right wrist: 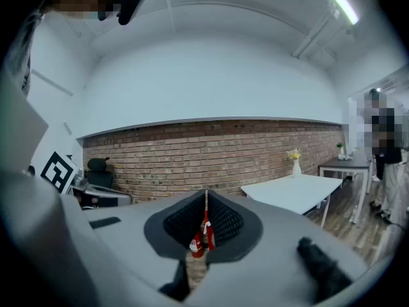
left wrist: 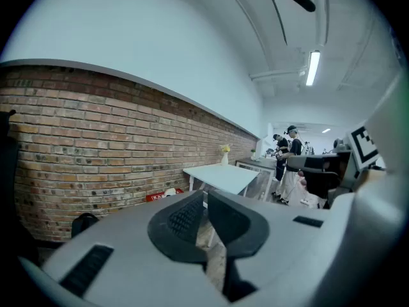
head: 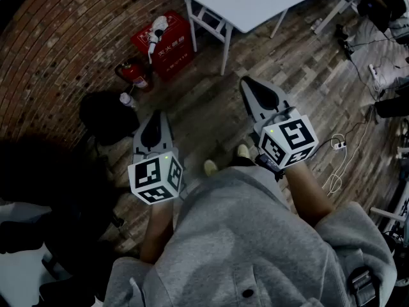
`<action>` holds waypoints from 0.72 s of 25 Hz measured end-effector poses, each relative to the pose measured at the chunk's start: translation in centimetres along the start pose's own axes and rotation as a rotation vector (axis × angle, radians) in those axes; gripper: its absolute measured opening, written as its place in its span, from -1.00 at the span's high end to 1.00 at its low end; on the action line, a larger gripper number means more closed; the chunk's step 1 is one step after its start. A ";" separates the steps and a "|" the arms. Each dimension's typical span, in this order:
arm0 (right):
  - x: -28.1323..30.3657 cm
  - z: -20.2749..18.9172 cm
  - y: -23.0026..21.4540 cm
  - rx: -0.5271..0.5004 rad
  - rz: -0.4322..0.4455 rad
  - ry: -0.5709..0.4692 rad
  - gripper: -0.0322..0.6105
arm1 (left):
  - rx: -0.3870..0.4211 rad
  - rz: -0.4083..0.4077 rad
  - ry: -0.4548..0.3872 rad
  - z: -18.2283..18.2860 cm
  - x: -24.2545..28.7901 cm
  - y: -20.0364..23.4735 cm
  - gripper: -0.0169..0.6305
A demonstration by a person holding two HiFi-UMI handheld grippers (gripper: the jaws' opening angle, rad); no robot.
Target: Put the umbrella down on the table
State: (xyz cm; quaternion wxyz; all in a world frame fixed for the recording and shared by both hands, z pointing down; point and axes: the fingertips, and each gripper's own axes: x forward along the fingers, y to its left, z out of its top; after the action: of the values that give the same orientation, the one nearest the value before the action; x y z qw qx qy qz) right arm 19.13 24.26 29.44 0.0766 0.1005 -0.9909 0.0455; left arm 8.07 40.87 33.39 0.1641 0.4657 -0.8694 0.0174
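Left claw (head: 155,121) and right claw (head: 254,89) are both pressed together, empty, held above the wooden floor (head: 211,117), pointing toward the white tabletop (head: 255,2).

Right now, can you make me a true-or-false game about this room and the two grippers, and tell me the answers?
1. The table is white. True.
2. The left gripper holds an umbrella. False: it is shut on nothing.
3. A red box sits on the floor by the table. True.
4. The right gripper is wide open. False: its jaws are together.
5. The floor is carpet. False: it is wooden boards.
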 end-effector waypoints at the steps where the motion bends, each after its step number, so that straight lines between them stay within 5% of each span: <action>1: -0.1 -0.1 0.0 0.016 0.000 0.001 0.81 | 0.002 -0.003 0.004 0.0 0.0 -0.2 0.84; 18: -0.9 -1.0 0.2 0.127 0.002 -0.002 0.81 | 0.007 -0.004 0.010 -0.3 -1.5 -0.6 0.85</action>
State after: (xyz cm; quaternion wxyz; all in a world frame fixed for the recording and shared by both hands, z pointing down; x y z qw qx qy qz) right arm 20.12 24.74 30.29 0.0692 0.1041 -0.9862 0.1082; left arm 9.41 41.76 33.14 0.1670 0.4679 -0.8675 0.0225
